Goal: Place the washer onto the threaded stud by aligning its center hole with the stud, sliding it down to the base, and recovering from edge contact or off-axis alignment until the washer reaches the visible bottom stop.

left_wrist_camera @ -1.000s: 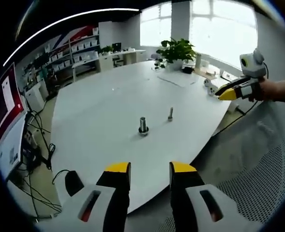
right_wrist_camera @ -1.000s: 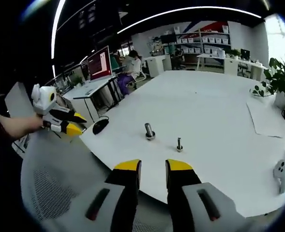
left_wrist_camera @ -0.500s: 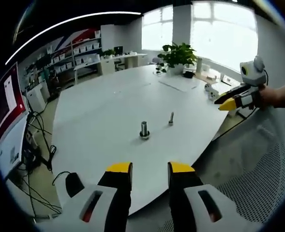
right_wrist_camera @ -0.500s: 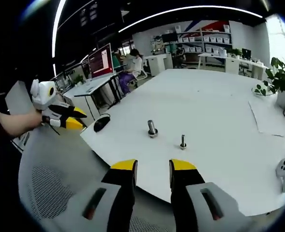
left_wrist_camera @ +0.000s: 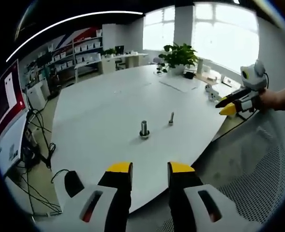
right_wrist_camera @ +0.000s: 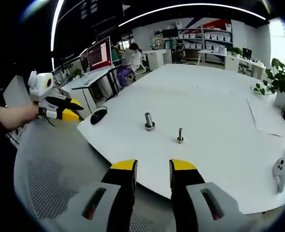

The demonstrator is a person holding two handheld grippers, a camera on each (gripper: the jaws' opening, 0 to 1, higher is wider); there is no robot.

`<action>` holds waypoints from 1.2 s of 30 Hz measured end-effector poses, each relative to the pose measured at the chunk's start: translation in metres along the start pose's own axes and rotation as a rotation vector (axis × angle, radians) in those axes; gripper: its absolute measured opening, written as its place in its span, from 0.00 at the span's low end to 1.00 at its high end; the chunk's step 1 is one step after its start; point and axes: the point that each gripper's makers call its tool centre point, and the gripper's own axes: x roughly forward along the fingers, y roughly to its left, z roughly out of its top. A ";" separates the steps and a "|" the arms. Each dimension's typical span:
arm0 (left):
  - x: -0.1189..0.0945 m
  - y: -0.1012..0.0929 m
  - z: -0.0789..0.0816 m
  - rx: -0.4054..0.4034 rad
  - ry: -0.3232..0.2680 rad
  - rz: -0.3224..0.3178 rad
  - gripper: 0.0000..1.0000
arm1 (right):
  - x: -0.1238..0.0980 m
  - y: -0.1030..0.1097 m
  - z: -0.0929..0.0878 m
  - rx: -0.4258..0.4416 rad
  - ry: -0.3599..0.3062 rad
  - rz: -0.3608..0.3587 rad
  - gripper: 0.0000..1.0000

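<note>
On the white table (left_wrist_camera: 103,111) stands a short thick metal stud (left_wrist_camera: 144,129) (right_wrist_camera: 149,122) with a wider ring at its foot. Beside it, a thin threaded stud (left_wrist_camera: 171,117) (right_wrist_camera: 180,136) stands upright. My left gripper (left_wrist_camera: 149,170) hangs before the table's near edge, open, with nothing between its yellow-tipped jaws. It appears again in the right gripper view, left gripper (right_wrist_camera: 67,110), held by a hand. My right gripper (right_wrist_camera: 153,167) is open and empty too, back from the table edge. A hand holds the right gripper (left_wrist_camera: 228,105) at the right of the left gripper view.
A grey mesh chair back (left_wrist_camera: 258,179) (right_wrist_camera: 50,183) lies between the grippers and the table. A black mouse (right_wrist_camera: 98,115) (left_wrist_camera: 73,182) sits at the table's corner. A paper sheet (right_wrist_camera: 268,118), white controllers (right_wrist_camera: 280,170) and a potted plant (left_wrist_camera: 177,53) are farther off.
Both views have shifted slightly with the hands. The right gripper sits a little lower and further right in the left gripper view. The two studs stand as before.
</note>
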 end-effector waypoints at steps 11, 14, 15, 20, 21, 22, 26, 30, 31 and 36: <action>0.000 0.000 0.000 0.003 0.004 0.000 0.27 | 0.001 -0.006 -0.009 0.029 0.040 -0.022 0.29; -0.001 0.001 0.001 0.000 -0.009 0.005 0.27 | 0.000 -0.007 -0.011 0.031 0.044 -0.029 0.29; -0.001 0.001 0.001 -0.003 -0.010 0.005 0.26 | 0.000 -0.008 -0.010 0.033 0.042 -0.031 0.29; 0.000 -0.001 -0.001 0.000 0.004 -0.001 0.26 | 0.000 -0.010 -0.012 0.043 0.051 -0.038 0.29; 0.000 -0.001 -0.001 -0.001 0.006 0.000 0.26 | 0.000 -0.010 -0.013 0.041 0.051 -0.039 0.29; 0.000 -0.001 -0.002 0.000 0.008 0.001 0.26 | 0.000 -0.010 -0.013 0.040 0.050 -0.039 0.29; 0.000 0.001 -0.003 0.003 0.011 0.009 0.26 | -0.001 -0.010 -0.011 0.050 0.042 -0.039 0.28; 0.001 0.002 -0.004 -0.006 0.018 0.006 0.26 | -0.001 -0.011 -0.010 0.065 0.035 -0.040 0.28; 0.001 0.001 -0.004 -0.004 0.019 0.005 0.26 | -0.001 -0.011 -0.010 0.065 0.036 -0.041 0.28; 0.001 0.000 -0.005 0.003 0.028 0.004 0.26 | -0.003 -0.011 -0.007 0.063 0.017 -0.043 0.29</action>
